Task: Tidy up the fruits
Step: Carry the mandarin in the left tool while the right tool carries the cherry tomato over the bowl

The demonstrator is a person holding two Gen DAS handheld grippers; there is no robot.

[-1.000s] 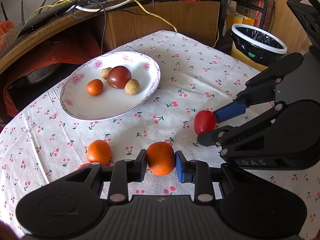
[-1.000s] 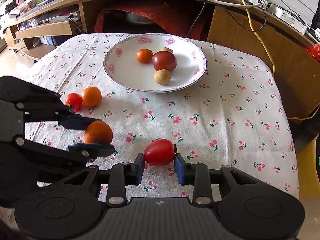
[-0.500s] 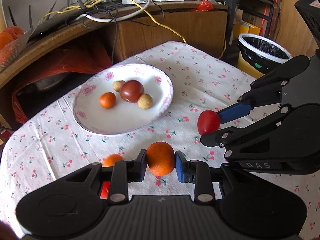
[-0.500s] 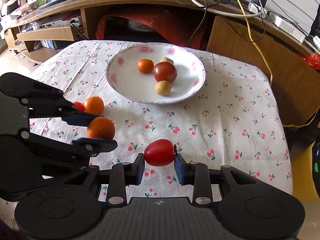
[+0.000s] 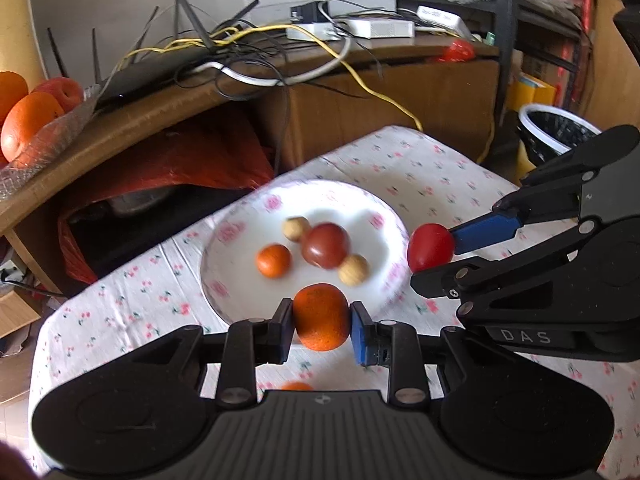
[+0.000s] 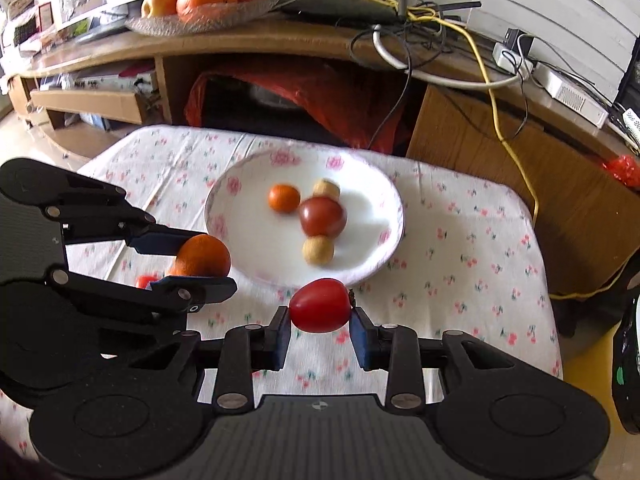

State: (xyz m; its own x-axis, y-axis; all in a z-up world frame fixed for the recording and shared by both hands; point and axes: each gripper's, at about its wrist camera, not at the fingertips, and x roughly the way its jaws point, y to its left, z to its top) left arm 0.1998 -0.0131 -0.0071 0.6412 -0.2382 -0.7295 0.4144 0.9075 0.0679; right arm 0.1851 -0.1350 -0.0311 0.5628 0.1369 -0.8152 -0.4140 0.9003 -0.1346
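My left gripper (image 5: 320, 322) is shut on an orange mandarin (image 5: 320, 316) and holds it in the air at the near rim of the white floral plate (image 5: 232, 236). My right gripper (image 6: 320, 320) is shut on a red tomato (image 6: 320, 306), also lifted, just short of the plate's (image 6: 384, 236) near rim. The plate holds a small mandarin (image 6: 284, 198), a dark red tomato (image 6: 322, 216) and two small tan fruits (image 6: 318, 250). Each gripper shows in the other's view: the right (image 5: 434, 250) with its tomato, the left (image 6: 200, 258) with its mandarin.
A small red fruit (image 6: 146, 281) and another mandarin (image 5: 296, 386) lie on the cherry-print tablecloth (image 6: 460, 272), mostly hidden by the left gripper. A wooden shelf (image 6: 280, 40) behind carries cables and a fruit bowl (image 6: 204, 20). A bin (image 5: 556, 132) stands at the right.
Both grippers have risen and moved forward toward the plate, each still holding its fruit. The loose fruits on the cloth have slipped behind the left gripper.
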